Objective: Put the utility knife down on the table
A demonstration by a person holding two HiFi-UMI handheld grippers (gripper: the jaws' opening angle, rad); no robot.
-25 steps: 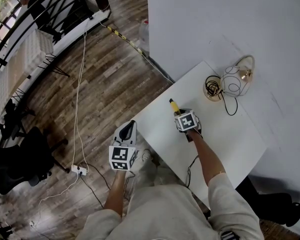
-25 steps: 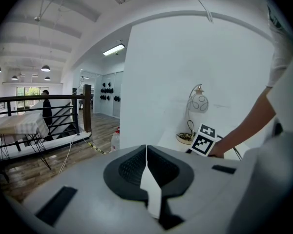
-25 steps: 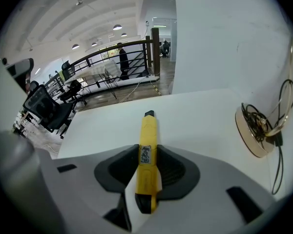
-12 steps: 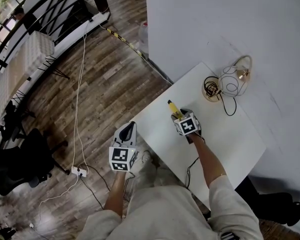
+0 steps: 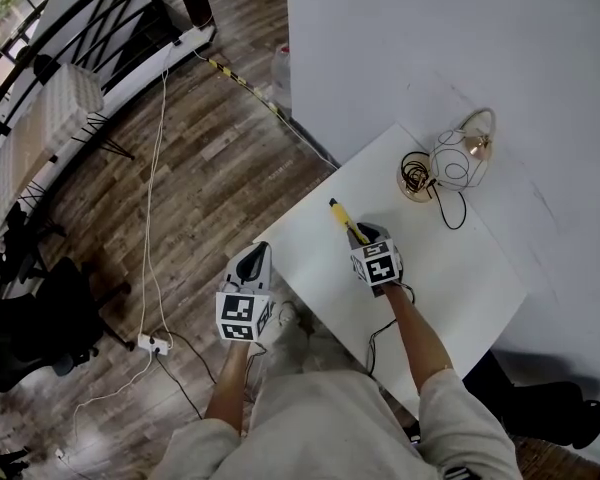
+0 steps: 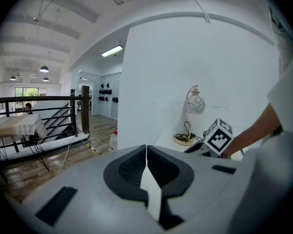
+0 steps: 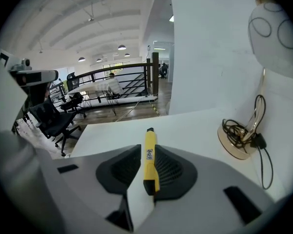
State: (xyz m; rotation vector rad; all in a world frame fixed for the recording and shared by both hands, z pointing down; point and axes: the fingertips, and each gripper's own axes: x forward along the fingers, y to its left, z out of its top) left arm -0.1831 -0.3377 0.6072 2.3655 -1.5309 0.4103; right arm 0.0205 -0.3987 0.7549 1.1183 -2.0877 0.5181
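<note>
I've got the right gripper (image 7: 149,152) clamped on the knife (image 7: 149,139). Its jaws have just been closing, and the yellow body sits between the pads with the nose poking out past the tips. In the head view the knife (image 5: 341,217) points far-left over the near-left part of the table (image 5: 450,268), held by the right gripper (image 5: 366,236). I can't tell whether it touches the top.

The left gripper (image 6: 146,152) has its jaws together with nothing in them. It hangs off the table's near-left edge, over the floor (image 5: 210,148), and I reckon it should keep out of this.

To set the knife down well, I'd bring the right gripper low and flatter, so the whole length meets the top rather than the nose alone. I'd part the jaws only once it rests, then draw straight back along its line so the pads don't drag it. The nose is near the left edge, so I'd place it a touch further in to be safe from a slide off.

The top is plain white and smooth, bare on this side. A lamp (image 5: 458,158) and its coiled cord (image 5: 416,178) sit at the far end, well apart from the knife. A white wall (image 5: 430,28) stands behind. To the left there is wood floor, a black railing (image 5: 70,28) and a chair (image 5: 40,318).
</note>
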